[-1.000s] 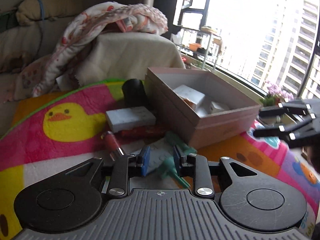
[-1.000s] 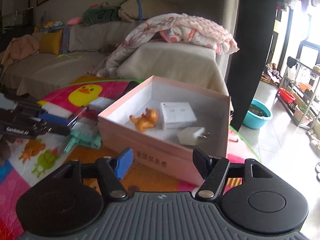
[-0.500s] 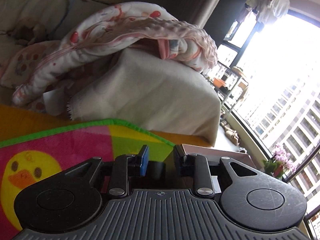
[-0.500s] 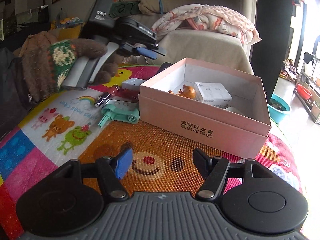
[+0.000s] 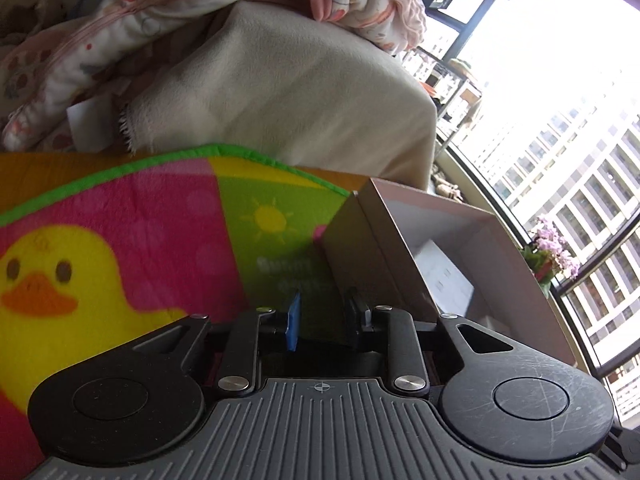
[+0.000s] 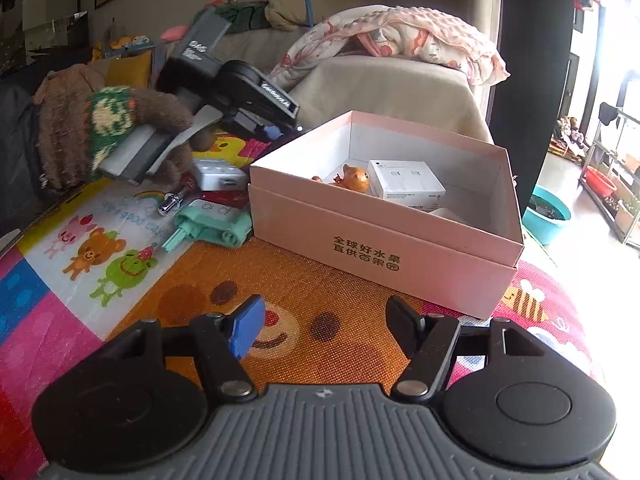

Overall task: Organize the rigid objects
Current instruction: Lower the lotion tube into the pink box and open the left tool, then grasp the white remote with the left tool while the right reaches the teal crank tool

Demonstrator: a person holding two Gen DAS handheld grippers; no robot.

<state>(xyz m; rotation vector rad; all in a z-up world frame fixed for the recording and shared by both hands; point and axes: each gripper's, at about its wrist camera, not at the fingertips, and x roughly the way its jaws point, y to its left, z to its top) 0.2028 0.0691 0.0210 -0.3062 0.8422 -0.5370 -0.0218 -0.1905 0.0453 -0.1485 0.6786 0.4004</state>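
My left claw (image 5: 322, 308) is clamped on a dark object (image 5: 320, 332), so next I lift it into the pink box (image 5: 384, 240) just right; my right claw (image 6: 324, 328) gapes empty.

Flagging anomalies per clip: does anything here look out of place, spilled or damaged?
Nothing spilled or broken. The only untidy spot is left of the pink box, where a mint-green tool, a white charger and a chrome-tipped stick lie jumbled at odd angles on the play mat, still outside the box.
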